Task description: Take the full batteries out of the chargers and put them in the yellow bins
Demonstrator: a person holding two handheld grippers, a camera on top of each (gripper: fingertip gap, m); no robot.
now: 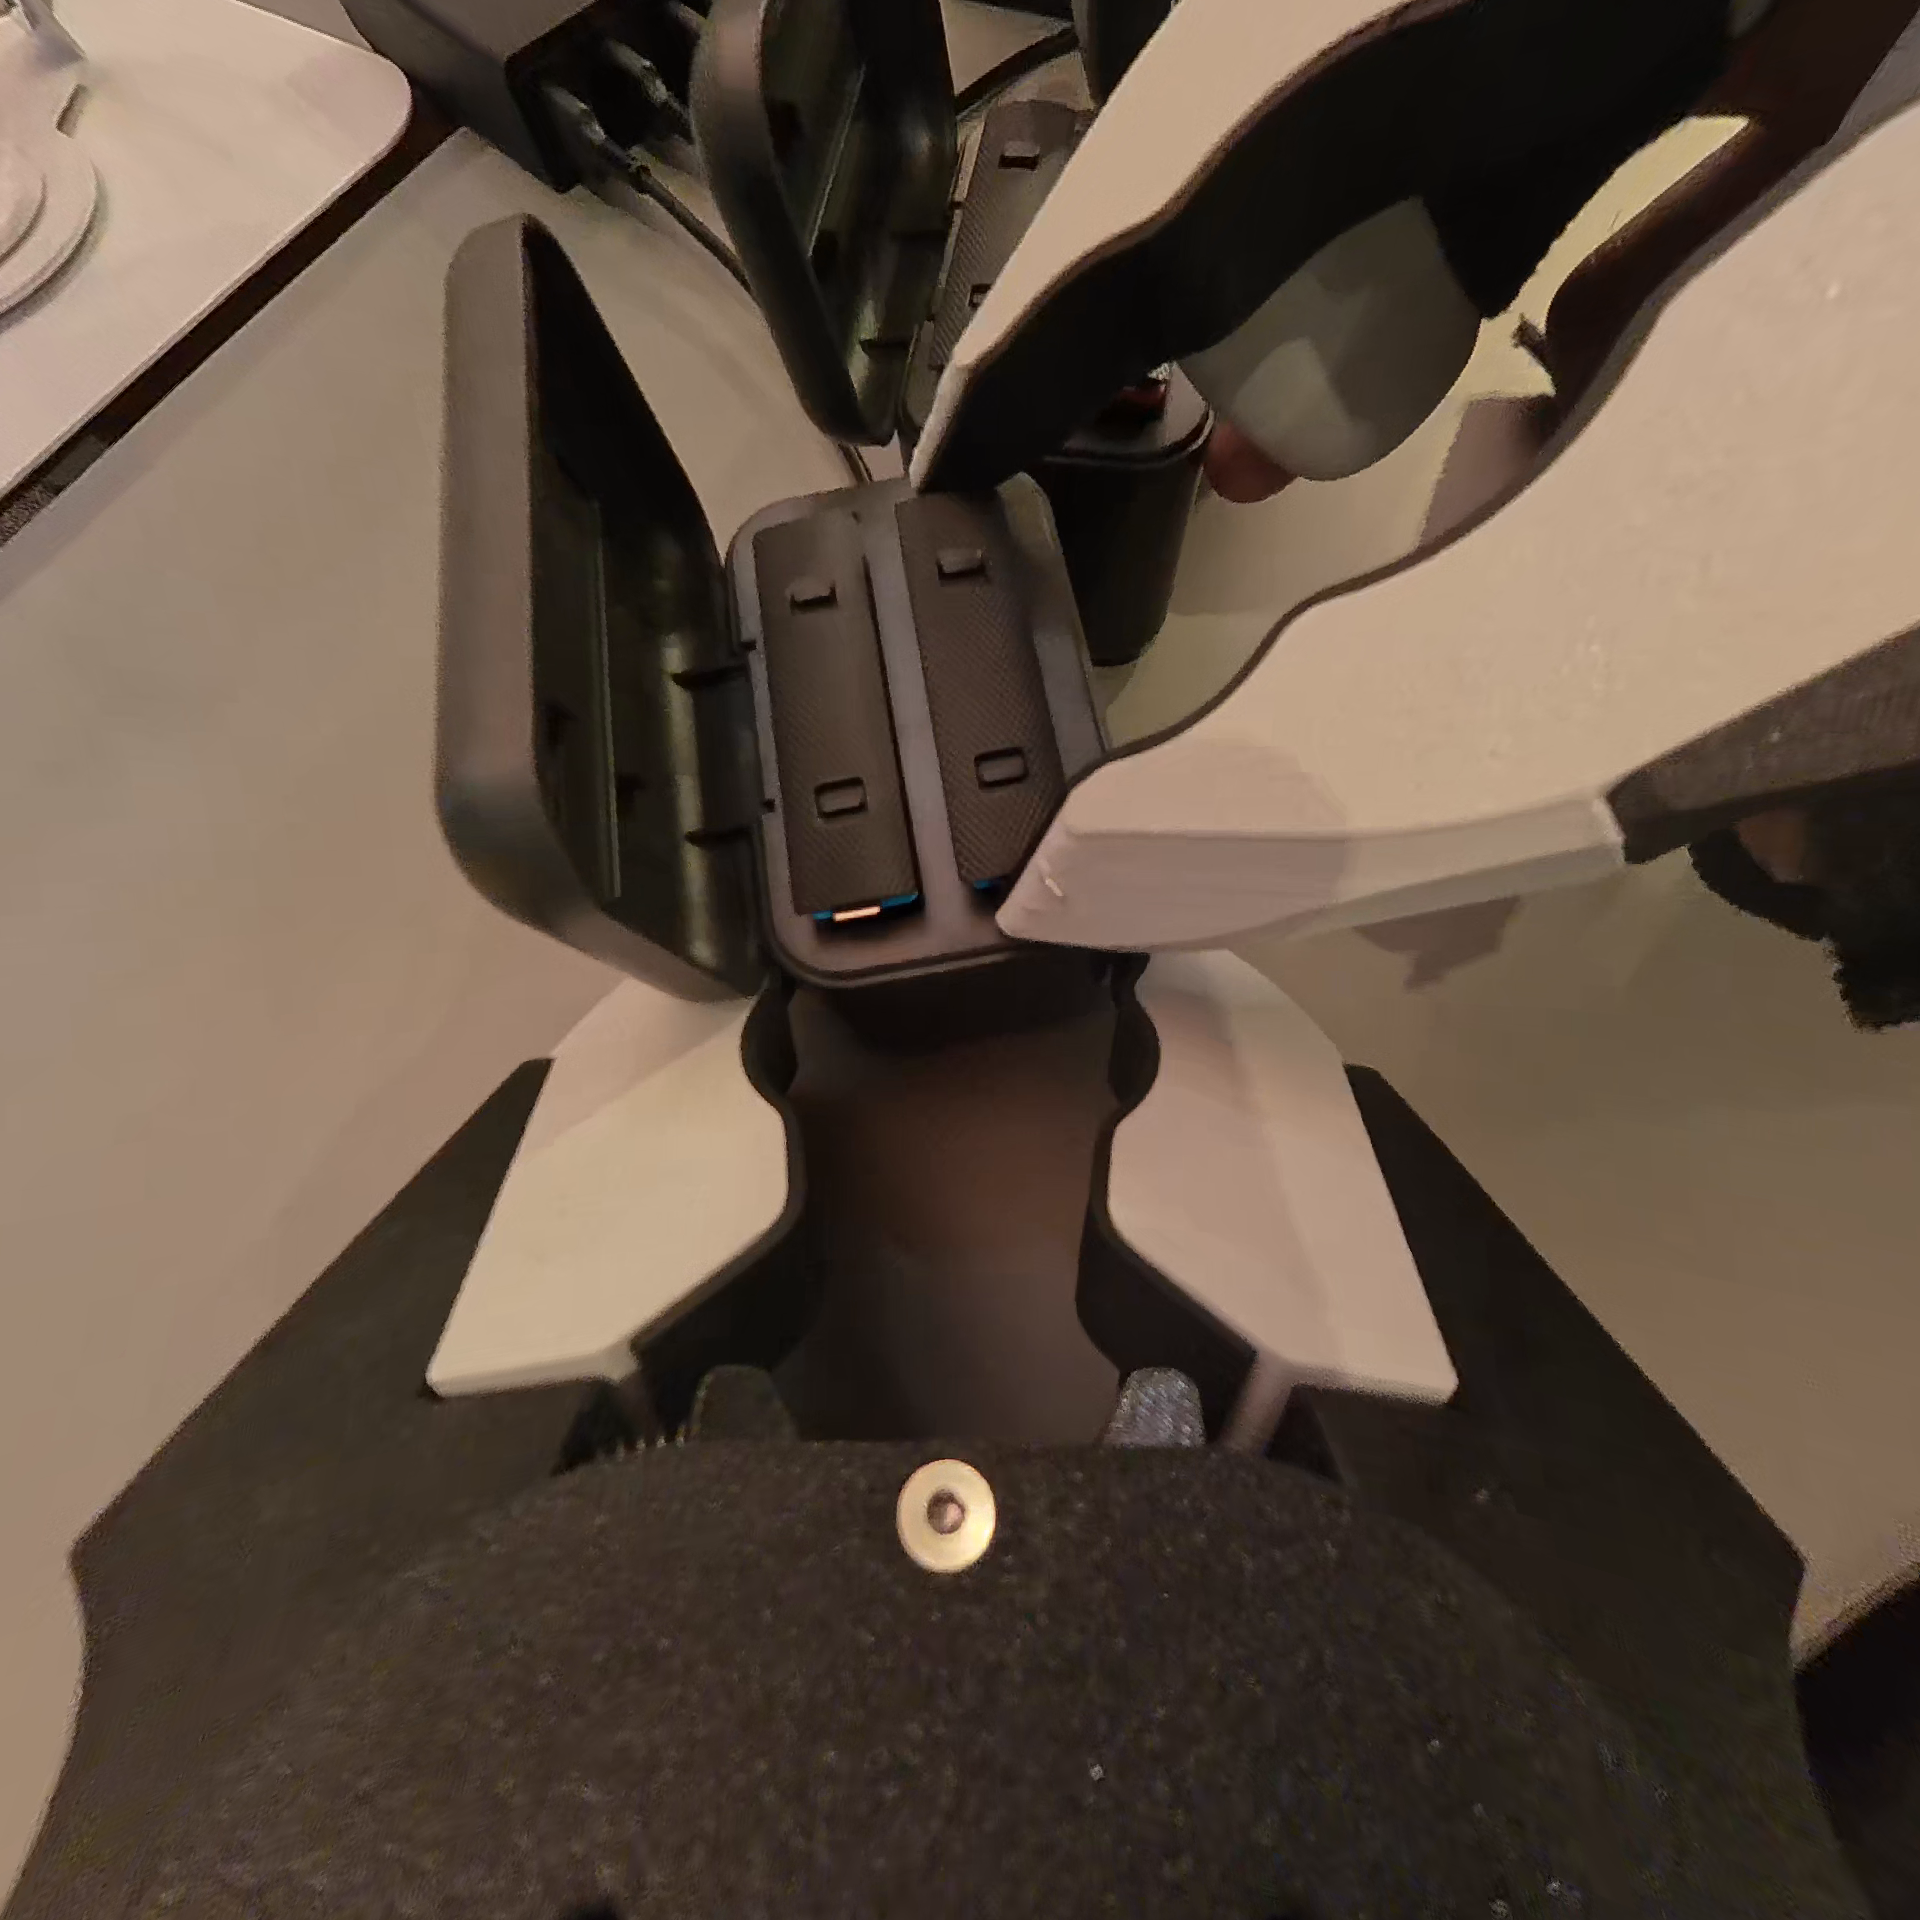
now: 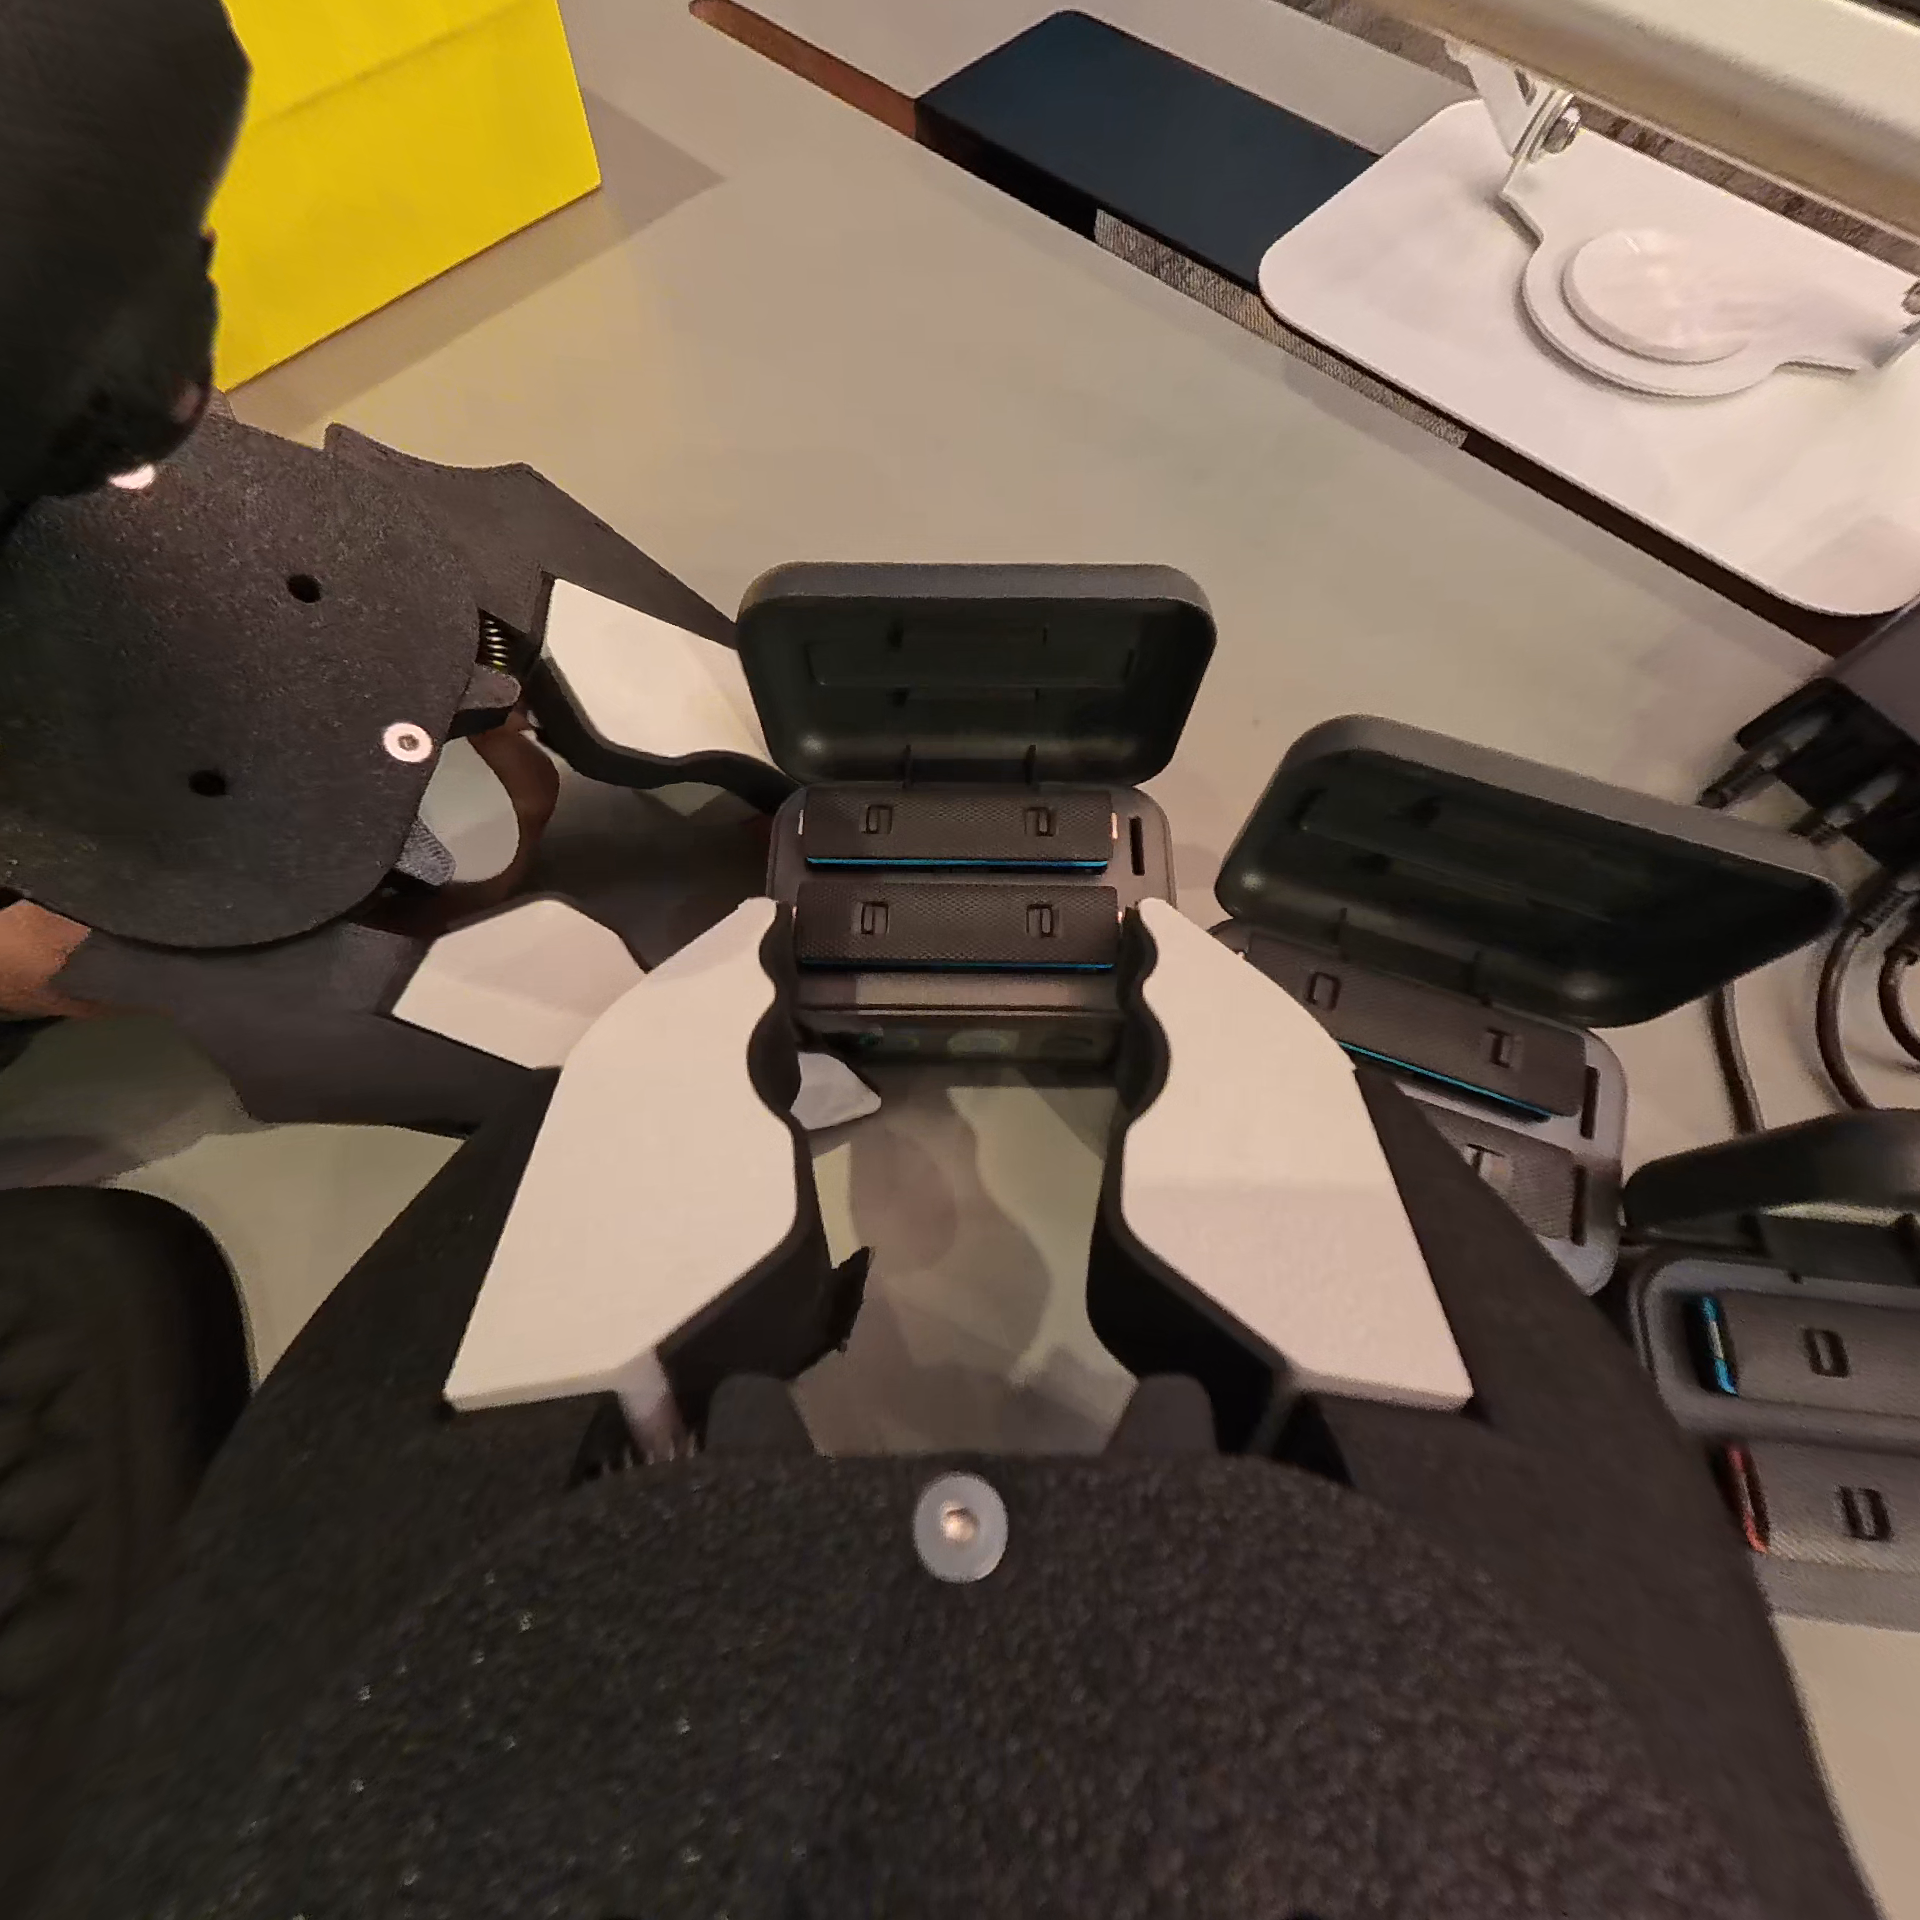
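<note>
Pale grey worktop (image 2: 935,416) all around, with a yellow plastic bin (image 2: 416,135) well beyond the fingers, off to their left. Between the tips of the right gripper (image 2: 956,930): the nearer black ribbed battery (image 2: 956,904), pinched at its two short ends, fingers closed on it, seated in the dark grey open-lidded charger case (image 2: 1148,831). Just beyond the fingertips, a second black battery (image 2: 956,826) in the far slot. Left gripper (image 1: 951,1003) clamped across the case's end, fingers shut on its sides, apparently steadying it.

Risks, as judged from here: purchase at the very tips only, so likely to slip off the battery ends on the pull. Lifting askew may jam it in the slot, or drag the whole case up should the left clamp loosen. Could also knock the upright lid. Once free, might drop on the way to the bin.

Only in the right wrist view: the bin, further open chargers (image 2: 1455,1039) right of the fingers, black cables (image 2: 1849,997). Only in the left wrist view: the left grip on the case, and the right fingers from the side, one at each battery end.
</note>
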